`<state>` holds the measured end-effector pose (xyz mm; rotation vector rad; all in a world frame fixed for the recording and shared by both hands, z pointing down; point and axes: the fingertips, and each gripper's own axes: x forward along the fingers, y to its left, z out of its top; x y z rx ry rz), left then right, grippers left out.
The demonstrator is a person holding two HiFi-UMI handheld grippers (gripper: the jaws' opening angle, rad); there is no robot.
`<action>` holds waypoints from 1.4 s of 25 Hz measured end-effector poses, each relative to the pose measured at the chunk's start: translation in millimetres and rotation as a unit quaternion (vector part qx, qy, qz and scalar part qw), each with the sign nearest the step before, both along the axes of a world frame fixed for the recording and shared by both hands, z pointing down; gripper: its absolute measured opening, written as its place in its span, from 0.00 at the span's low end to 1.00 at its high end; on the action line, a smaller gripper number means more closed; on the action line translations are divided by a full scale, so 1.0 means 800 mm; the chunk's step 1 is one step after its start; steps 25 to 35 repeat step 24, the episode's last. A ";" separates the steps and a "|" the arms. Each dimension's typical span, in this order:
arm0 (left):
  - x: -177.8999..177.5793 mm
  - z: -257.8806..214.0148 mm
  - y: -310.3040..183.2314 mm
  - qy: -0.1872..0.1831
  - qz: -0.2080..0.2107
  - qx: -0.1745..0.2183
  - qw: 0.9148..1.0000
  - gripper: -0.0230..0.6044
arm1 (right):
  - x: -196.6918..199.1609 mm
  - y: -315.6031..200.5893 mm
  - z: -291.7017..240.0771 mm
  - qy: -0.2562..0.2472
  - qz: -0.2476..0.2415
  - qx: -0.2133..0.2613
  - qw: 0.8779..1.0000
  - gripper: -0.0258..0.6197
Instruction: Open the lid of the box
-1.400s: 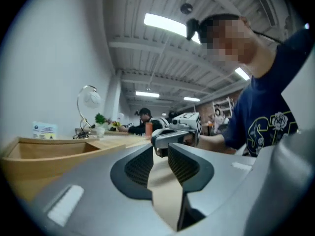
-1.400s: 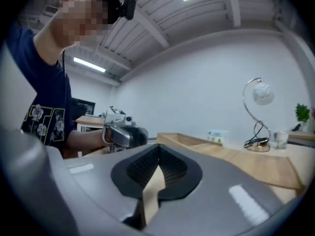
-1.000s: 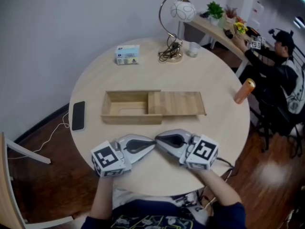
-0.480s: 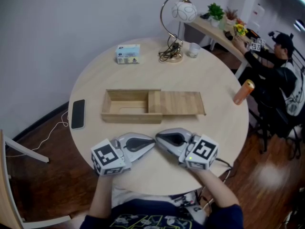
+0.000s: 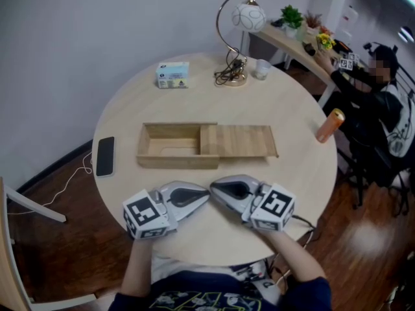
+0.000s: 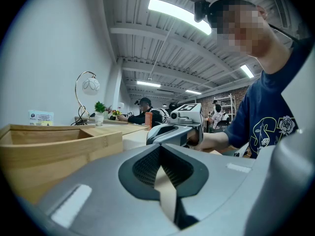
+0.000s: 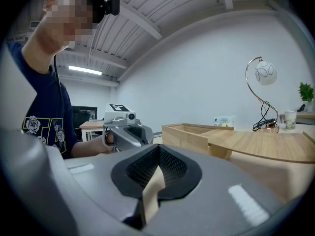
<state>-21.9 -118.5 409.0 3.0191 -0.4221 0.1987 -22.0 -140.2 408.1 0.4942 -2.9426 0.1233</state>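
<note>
The left tool (image 5: 202, 196) and the right tool (image 5: 217, 190) lie at the near edge of the round table (image 5: 292, 193), each held in one of the person's hands. They point inward at each other, with their tips just beside one another. Whether the tips touch cannot be told. In the left gripper view the jaws are clenched, pad against pad, with nothing between them. The right gripper view shows the same: jaws pressed together and empty. Neither tool touches the box.

The wooden box (image 5: 172, 149) sits at the middle of the table, just beyond the tools and apart from them. Its lid (image 5: 240, 141) is slid out to the right. The lid's left end overlaps the box's right end, and the rest sticks out over the table. The compartment at the left is uncovered and looks bare inside.

A dark phone (image 5: 105, 156) lies flat near the table's left edge. At the far side are a small carton (image 5: 172, 74), a lamp (image 5: 249, 17) with a curved arm and round shade, and a cup (image 5: 261, 69) beside it. An orange can (image 5: 330, 125) is at the right rim.
</note>
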 end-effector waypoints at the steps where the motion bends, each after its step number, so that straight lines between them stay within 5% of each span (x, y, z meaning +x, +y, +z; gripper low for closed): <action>1: 0.000 0.000 0.000 -0.001 0.000 -0.001 1.000 0.04 | 0.000 -0.001 0.000 0.001 0.003 0.000 1.000 0.05; 35: 0.002 0.000 0.001 0.000 0.003 0.002 1.000 0.04 | 0.001 0.003 0.001 0.007 -0.004 0.004 1.000 0.05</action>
